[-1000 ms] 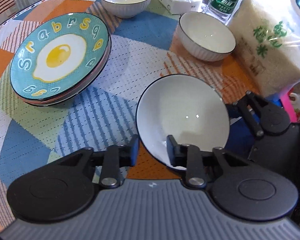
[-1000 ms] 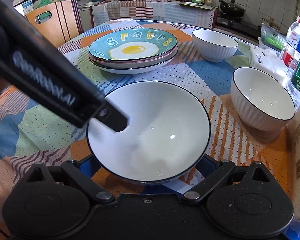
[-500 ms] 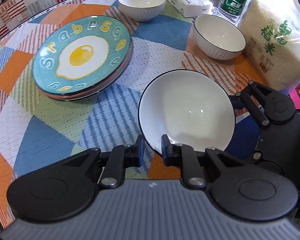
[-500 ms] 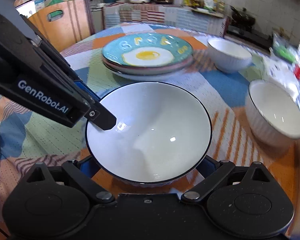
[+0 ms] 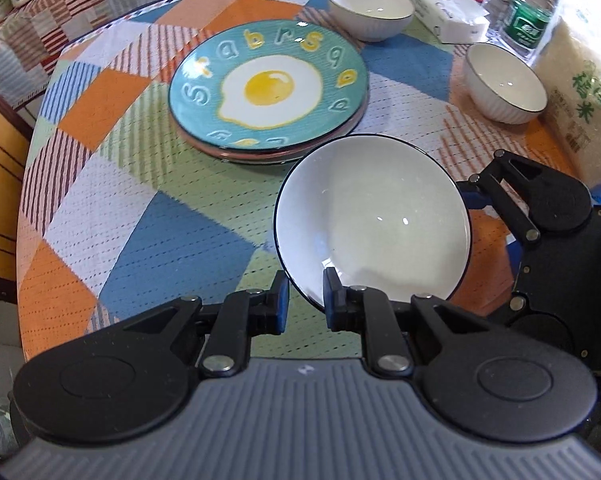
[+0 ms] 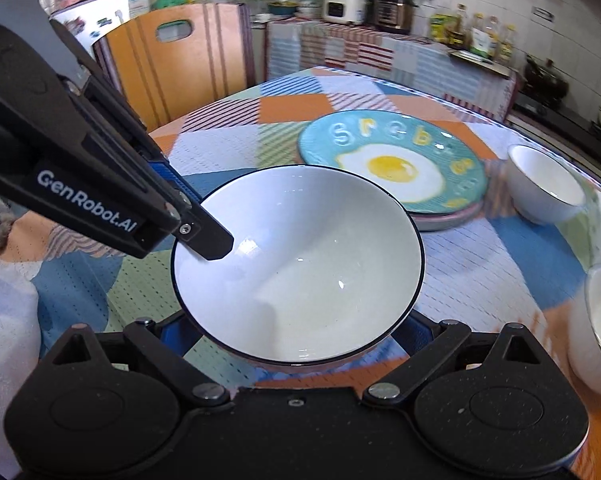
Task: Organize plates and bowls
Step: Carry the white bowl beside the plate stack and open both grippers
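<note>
A wide white bowl (image 5: 374, 220) with a dark rim hangs tilted just above the patchwork tablecloth, held from two sides. My left gripper (image 5: 304, 292) is shut on its near rim, one pad inside and one outside; the inner finger (image 6: 208, 240) shows in the right wrist view. My right gripper (image 6: 296, 344) clasps the same white bowl (image 6: 300, 264) from below, blue pads spread against its outer wall. A stack of plates topped by a teal fried-egg plate (image 5: 268, 88) lies just beyond the bowl. Two small white bowls (image 5: 370, 10) (image 5: 504, 84) stand farther back.
A rice bag (image 5: 580, 92), a tissue pack (image 5: 444, 12) and water bottles (image 5: 528, 12) crowd the table's far right. The round table's edge (image 5: 32, 184) curves along the left. A wooden chair back (image 6: 180, 60) and a kitchen counter (image 6: 380, 44) lie behind.
The left pads narrowed onto the bowl's rim. Both grippers carried the bowl toward the plate stack, whose near edge now sits right behind the bowl's far rim.
</note>
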A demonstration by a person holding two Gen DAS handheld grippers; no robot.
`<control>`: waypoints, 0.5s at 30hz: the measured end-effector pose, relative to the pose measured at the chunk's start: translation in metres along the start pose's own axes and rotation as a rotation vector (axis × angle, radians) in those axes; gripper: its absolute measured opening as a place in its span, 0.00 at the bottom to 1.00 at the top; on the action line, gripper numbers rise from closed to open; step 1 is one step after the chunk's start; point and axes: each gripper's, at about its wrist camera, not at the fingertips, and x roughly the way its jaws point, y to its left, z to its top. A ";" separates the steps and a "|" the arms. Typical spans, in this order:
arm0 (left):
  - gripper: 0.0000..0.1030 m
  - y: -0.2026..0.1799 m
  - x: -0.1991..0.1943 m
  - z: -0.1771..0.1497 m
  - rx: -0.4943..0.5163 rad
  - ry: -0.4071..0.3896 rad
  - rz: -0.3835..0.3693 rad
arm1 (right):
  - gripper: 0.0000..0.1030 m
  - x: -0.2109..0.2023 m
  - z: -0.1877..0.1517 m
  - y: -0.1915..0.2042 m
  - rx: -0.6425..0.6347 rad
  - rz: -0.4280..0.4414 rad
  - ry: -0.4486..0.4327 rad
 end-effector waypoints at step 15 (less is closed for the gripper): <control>0.17 0.016 0.026 -0.002 -0.061 0.060 0.014 | 0.96 0.025 0.002 0.010 -0.019 0.026 0.050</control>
